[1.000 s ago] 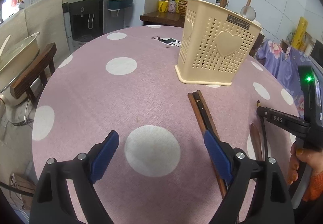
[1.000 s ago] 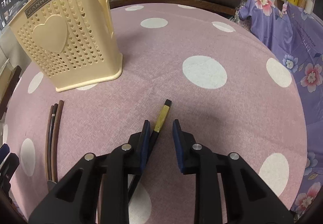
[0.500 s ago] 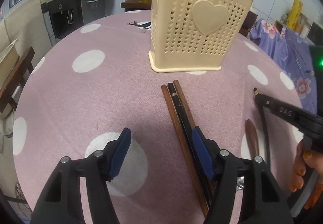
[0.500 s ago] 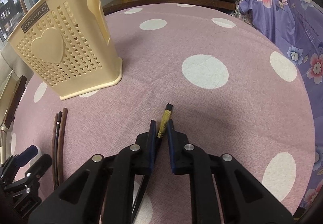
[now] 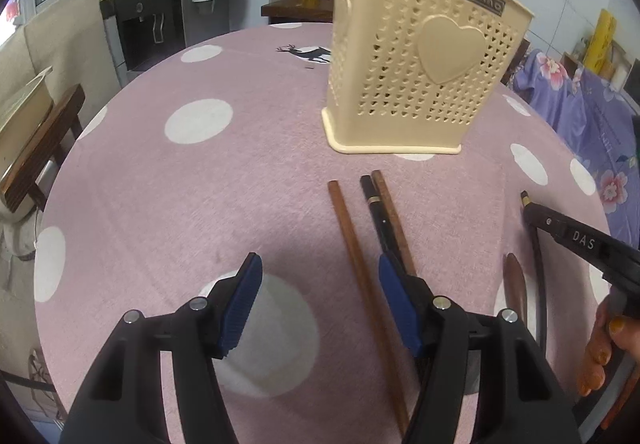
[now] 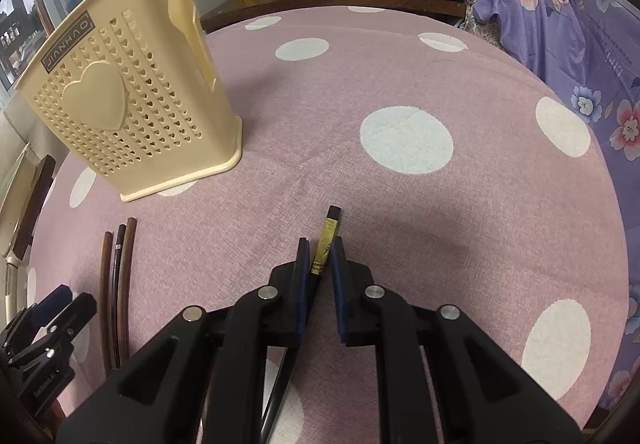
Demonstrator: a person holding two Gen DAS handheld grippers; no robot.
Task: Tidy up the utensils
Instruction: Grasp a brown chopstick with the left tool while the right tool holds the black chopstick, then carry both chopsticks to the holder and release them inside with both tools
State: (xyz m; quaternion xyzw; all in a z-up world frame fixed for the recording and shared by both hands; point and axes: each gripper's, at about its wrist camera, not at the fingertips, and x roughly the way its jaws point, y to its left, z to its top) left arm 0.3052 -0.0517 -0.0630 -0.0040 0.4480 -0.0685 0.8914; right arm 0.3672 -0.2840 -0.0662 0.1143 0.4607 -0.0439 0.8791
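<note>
I see a black chopstick with a gold band (image 6: 325, 252) lying on the pink polka-dot table (image 6: 400, 63), right of the cream perforated utensil holder (image 6: 124, 103). My right gripper (image 6: 320, 256) has its jaws nearly pressed together, pinching that chopstick. My left gripper (image 5: 320, 308) has its jaws spread wide over a brown chopstick (image 5: 352, 244), holding nothing.

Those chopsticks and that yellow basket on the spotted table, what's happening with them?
A person with a gripper in each hand is tidying utensils into the cream holder. The right gripper has its fingers closed around a black chopstick with a gold band, which looks still down at the tablecloth. The left gripper is wide open, with one brown chopstick lying between its fingers and two more beside its right finger. None of these is in the holder yet.
</note>
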